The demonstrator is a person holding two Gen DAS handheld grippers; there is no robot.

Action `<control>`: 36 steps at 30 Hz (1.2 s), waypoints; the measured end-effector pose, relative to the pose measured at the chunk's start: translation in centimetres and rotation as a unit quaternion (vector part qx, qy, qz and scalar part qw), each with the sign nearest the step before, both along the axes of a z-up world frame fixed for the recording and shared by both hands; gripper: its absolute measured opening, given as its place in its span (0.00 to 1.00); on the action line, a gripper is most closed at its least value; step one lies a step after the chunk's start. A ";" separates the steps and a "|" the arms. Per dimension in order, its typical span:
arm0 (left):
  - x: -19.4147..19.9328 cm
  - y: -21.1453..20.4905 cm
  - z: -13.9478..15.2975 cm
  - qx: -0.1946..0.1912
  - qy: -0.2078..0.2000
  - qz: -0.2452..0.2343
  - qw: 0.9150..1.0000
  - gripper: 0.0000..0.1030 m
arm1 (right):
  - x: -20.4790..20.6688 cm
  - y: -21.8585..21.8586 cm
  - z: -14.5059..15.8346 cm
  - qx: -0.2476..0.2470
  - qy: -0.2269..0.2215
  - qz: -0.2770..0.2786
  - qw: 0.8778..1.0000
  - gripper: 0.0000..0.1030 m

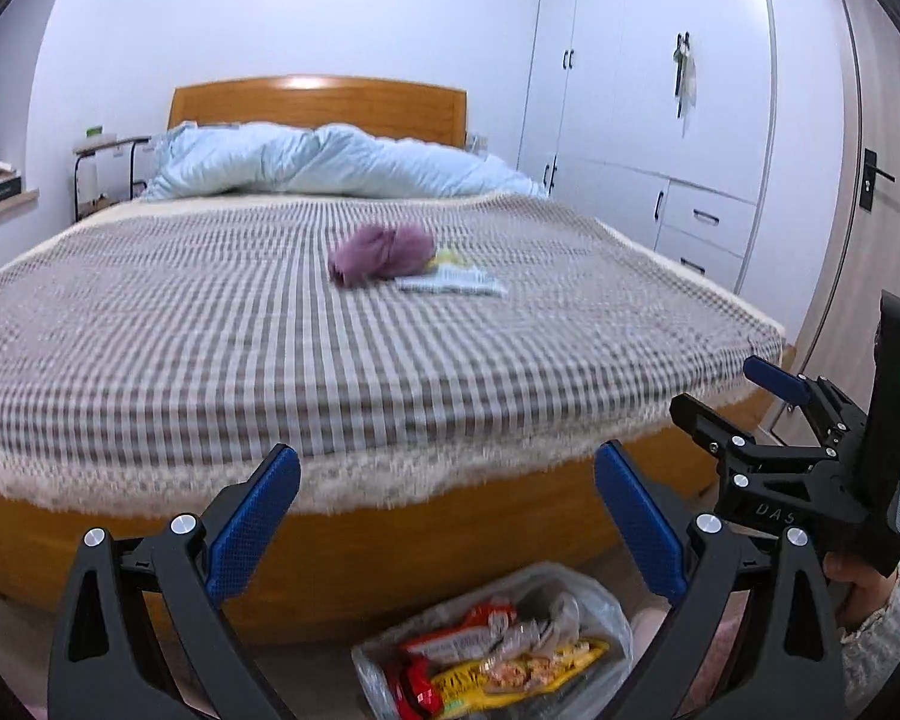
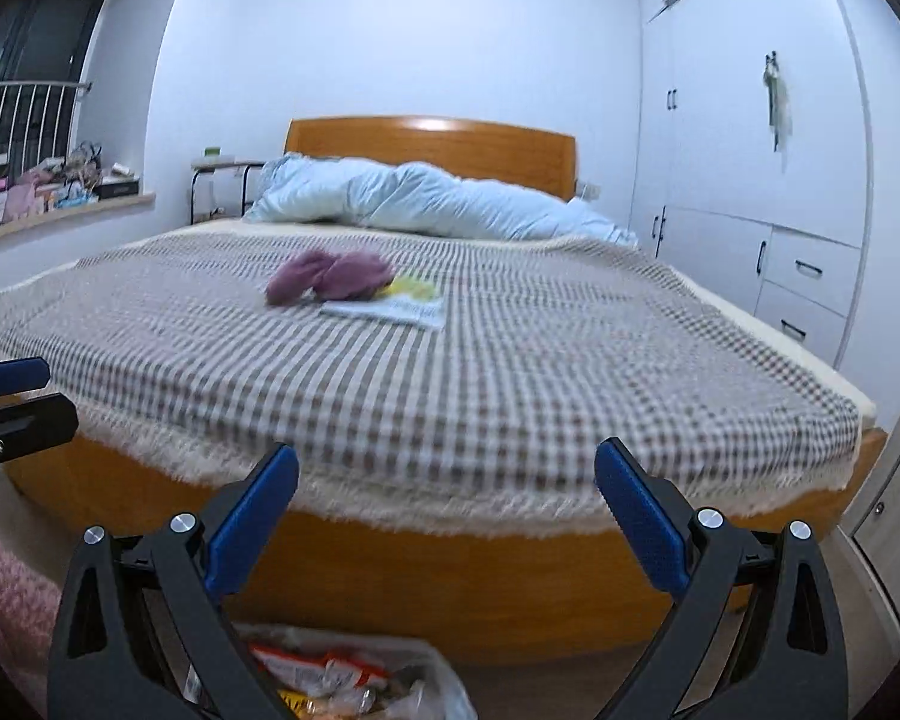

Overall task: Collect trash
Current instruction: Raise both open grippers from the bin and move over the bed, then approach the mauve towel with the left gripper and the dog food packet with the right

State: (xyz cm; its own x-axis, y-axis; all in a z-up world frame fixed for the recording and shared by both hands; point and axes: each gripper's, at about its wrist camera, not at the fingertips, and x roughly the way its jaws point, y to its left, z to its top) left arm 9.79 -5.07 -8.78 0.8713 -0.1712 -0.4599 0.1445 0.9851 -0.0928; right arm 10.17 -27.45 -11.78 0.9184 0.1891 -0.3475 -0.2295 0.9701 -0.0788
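A: Where is the trash?

B: A clear plastic bag (image 1: 498,648) of snack wrappers sits on the floor against the bed's foot edge. On the checked bedspread (image 1: 210,324), mid-bed, a flat wrapper (image 1: 450,283) lies touching a purple cloth bundle (image 1: 381,253).

A: And the grippers?

B: The left gripper (image 1: 447,516) and right gripper (image 2: 447,516) hover above the bag, both with jaws apart, holding nothing.

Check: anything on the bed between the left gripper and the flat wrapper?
Nothing: only bare checked bedspread between the left gripper and the wrapper, per left wrist view. The purple bundle lies beside the wrapper.
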 end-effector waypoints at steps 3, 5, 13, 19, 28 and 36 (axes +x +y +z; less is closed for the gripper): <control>0.7 -0.2 0.9 0.006 -0.019 0.000 1.000 0.93 | 0.8 -0.1 1.0 -0.006 -0.022 -0.001 1.000 0.92; 1.4 -0.5 1.5 0.012 -0.029 0.000 1.000 0.93 | 1.6 -0.2 1.8 -0.008 -0.037 0.001 0.999 0.92; 4.0 -0.8 3.9 0.018 -0.063 0.001 0.998 0.93 | 4.4 -0.5 4.3 0.014 -0.061 0.003 0.998 0.92; 6.3 -0.7 5.5 0.016 -0.082 0.004 0.997 0.93 | 6.9 -0.9 6.3 0.041 -0.073 -0.010 0.996 0.92; 9.8 1.0 8.1 -0.008 -0.106 0.009 0.994 0.93 | 10.0 -0.8 8.6 0.048 -0.098 -0.034 0.993 0.92; 12.4 2.1 8.9 -0.022 -0.124 0.020 0.992 0.93 | 11.5 -1.3 8.7 0.104 -0.094 -0.056 0.989 0.92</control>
State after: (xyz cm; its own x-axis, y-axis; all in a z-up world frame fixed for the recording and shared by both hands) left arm 22.16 -2.98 0.15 0.9631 -0.1489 -0.2241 0.1287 0.9864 -0.1019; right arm 21.71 -28.76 -3.10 0.9824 0.1312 -0.1331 -0.1193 0.9884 0.0936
